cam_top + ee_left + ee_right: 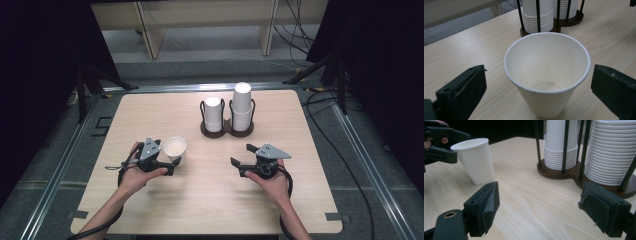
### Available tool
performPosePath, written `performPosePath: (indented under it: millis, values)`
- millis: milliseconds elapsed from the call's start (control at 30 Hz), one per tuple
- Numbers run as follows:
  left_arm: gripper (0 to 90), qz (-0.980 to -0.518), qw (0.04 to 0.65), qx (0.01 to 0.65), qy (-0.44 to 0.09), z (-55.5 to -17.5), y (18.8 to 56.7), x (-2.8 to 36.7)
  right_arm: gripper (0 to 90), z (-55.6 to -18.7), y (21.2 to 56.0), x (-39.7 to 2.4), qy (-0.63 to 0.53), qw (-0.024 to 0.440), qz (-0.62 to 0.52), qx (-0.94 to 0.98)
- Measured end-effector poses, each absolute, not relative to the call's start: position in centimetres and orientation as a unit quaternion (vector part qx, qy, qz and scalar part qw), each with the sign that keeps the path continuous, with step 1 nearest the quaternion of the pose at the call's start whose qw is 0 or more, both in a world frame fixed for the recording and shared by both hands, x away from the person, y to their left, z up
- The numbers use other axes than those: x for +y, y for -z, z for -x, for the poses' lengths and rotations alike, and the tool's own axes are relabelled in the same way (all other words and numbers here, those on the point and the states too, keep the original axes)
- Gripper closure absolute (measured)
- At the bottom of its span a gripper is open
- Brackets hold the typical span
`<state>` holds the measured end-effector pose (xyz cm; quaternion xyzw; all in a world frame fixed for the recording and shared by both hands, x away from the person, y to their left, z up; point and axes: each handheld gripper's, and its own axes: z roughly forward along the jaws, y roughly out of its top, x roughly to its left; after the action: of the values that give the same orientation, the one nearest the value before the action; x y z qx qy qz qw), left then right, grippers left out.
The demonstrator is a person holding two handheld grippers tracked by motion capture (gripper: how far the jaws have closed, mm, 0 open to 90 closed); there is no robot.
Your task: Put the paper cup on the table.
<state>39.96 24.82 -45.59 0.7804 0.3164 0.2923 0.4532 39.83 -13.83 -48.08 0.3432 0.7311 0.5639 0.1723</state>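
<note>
In the high view, a white paper cup [175,148] stands upright left of centre, between the wide-open jaws of the left gripper [167,159]. The right gripper [244,159], right of centre, gapes with nothing in it. At upper centre, a dark two-ring holder [227,131] carries two stacks of cups [241,106].

The left gripper view shows the cup [547,72] empty at centre, neither pad touching it.

In the right gripper view, the cup [475,160] stands at upper left, the stacks [612,152] at upper right.

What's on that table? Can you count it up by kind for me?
Loose paper cup: 1
Stacks of upturned cups: 2, a short stack and a tall stack
Dark cup holder: 1
Handheld grippers: 2, left gripper, right gripper
Total: 6
</note>
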Motion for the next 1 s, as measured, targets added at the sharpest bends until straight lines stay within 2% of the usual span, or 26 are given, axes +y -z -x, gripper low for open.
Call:
performPosePath:
  millis: [33,67,167,233,267,300,767,933,1000]
  values:
    - [0.0,-0.783,0.453,0.302,-0.301,-40.0,45.5,25.2,16.6,-39.8,48.1,-13.8,-0.564,0.172,-0.343,0.731]
    - [0.0,-0.757,0.475,0.356,-0.272,-39.2,45.9,24.8,16.5,-39.9,48.1,-13.9,-0.564,0.182,-0.336,0.731]
    - [0.0,-0.755,0.478,0.356,-0.274,-38.6,46.0,25.4,16.5,-39.9,48.1,-13.9,-0.569,0.168,-0.342,0.729]
    - [0.0,-0.75,0.485,0.355,-0.277,-38.2,46.1,25.8,16.4,-39.9,48.1,-14.0,-0.567,0.183,-0.338,0.729]
    - [0.0,-0.75,0.482,0.356,-0.279,-38.0,46.0,26.0,16.4,-39.7,48.1,-13.9,-0.566,0.173,-0.35,0.726]
    - [0.0,-0.749,0.484,0.355,-0.28,-37.9,46.0,26.1,16.4,-40.0,48.1,-14.0,-0.567,0.187,-0.336,0.728]
    - [0.0,-0.732,0.503,0.355,-0.293,-35.7,47.0,28.3,15.8,-39.9,48.2,-13.9,-0.571,0.175,-0.346,0.724]
    - [0.0,-0.727,0.514,0.35,-0.291,-35.3,47.5,29.2,15.7,-39.9,48.2,-14.2,-0.567,0.184,-0.344,0.725]
    - [0.0,-0.724,0.515,0.351,-0.297,-35.1,47.7,29.5,15.7,-39.9,48.2,-14.1,-0.57,0.173,-0.35,0.723]
